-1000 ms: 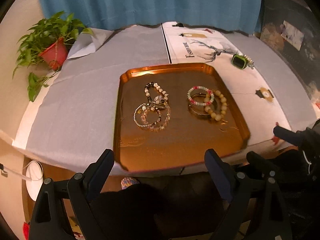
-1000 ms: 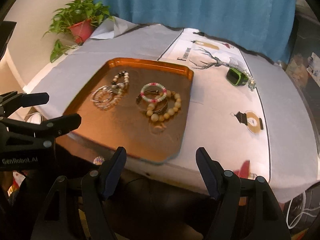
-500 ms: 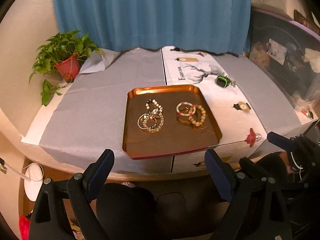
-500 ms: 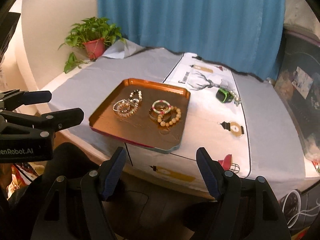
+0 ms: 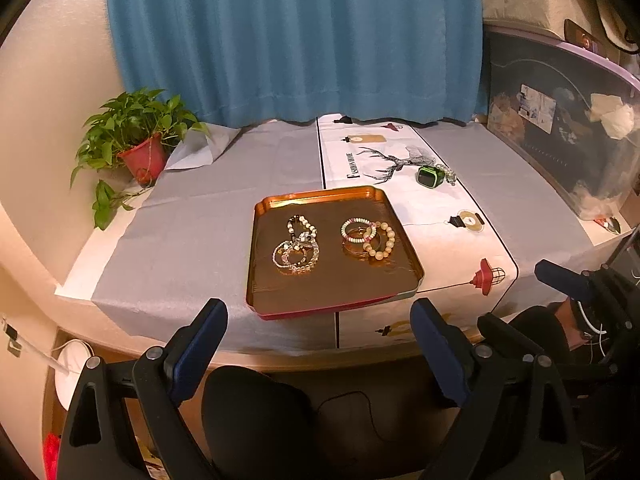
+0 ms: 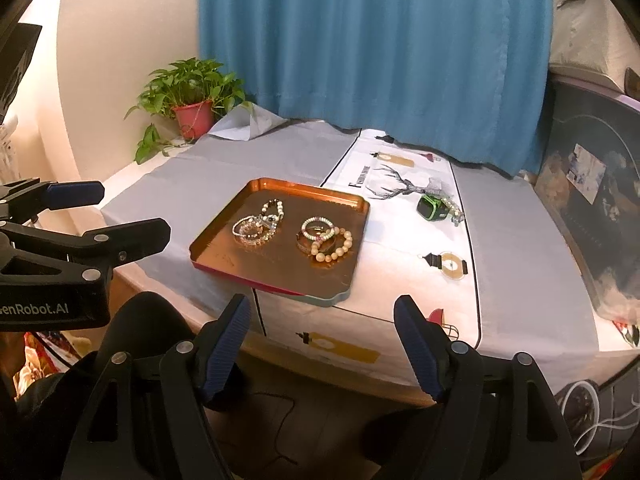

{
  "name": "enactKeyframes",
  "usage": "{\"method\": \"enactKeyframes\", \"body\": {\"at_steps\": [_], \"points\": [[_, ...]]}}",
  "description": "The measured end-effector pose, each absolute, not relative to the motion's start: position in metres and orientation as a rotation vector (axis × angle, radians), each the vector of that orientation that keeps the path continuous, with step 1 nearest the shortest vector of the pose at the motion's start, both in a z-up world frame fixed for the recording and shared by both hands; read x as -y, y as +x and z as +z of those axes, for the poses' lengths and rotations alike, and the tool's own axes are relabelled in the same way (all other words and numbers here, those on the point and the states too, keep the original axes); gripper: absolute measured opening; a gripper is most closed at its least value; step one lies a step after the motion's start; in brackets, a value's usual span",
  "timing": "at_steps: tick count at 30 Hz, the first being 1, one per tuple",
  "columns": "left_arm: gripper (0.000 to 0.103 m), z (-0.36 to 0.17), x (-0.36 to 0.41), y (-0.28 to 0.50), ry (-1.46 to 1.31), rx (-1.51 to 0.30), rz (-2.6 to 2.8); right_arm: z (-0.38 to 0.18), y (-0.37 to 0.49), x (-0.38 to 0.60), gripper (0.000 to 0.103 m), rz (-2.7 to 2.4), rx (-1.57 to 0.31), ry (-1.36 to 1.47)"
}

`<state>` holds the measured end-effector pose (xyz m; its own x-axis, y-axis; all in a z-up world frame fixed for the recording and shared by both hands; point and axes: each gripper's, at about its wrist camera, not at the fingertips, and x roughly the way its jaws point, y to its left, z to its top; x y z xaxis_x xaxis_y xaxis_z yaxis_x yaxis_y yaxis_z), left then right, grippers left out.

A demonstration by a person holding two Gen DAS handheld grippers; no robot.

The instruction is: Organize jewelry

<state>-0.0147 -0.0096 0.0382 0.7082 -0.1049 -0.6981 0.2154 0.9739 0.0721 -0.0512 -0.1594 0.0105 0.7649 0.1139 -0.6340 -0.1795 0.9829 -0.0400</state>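
We saw a blue curtain hanging behind the bench, which was covered with a grey cloth and a white printed runner showing a deer and lanterns. A dark storage box stood at the right end of the bench, and a potted plant in a red pot stood at the far left corner.

Near the front edge of the bench lay a copper-coloured tray, partly on the grey cloth and partly on the runner. The jewelry lay inside it in two clusters, well apart from both grippers: on the left, a heap of beaded bracelets, dark and clear ones overlapping; on the right, a bracelet of large cream beads touching a pink and white bracelet. A green watch lay on the runner beyond the tray.

The left hand-held gripper hung short of the bench edge, its jaws spread wide with nothing between them. The right hand-held gripper was likewise held off the bench, released and empty; in its view the left one appeared at the left.
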Motion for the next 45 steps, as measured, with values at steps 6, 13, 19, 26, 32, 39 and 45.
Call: {"method": "enactKeyframes", "body": {"at_steps": [6, 13, 19, 26, 32, 39, 45], "points": [[0.092, 0.039, 0.007, -0.018, 0.145, -0.759, -0.171, 0.012, -0.055, 0.16, 0.075, 0.159, -0.675, -0.099], [0.092, 0.035, 0.005, -0.016, 0.143, -0.768, -0.169, 0.012, -0.054, 0.161, 0.075, 0.162, -0.679, -0.101], [0.092, 0.031, 0.003, -0.013, 0.133, -0.78, -0.168, 0.009, -0.055, 0.162, 0.075, 0.16, -0.684, -0.099], [0.092, 0.026, 0.005, -0.01, 0.137, -0.795, -0.167, 0.001, -0.055, 0.166, 0.075, 0.154, -0.695, -0.09], [0.092, 0.023, 0.01, -0.005, 0.149, -0.804, -0.167, -0.004, -0.049, 0.171, 0.075, 0.146, -0.709, -0.075], [0.092, 0.022, 0.019, 0.002, 0.162, -0.814, -0.166, -0.008, -0.041, 0.18, 0.075, 0.14, -0.72, -0.057], [0.092, 0.018, 0.028, 0.01, 0.178, -0.829, -0.167, -0.015, -0.031, 0.188, 0.075, 0.134, -0.742, -0.041]]}}
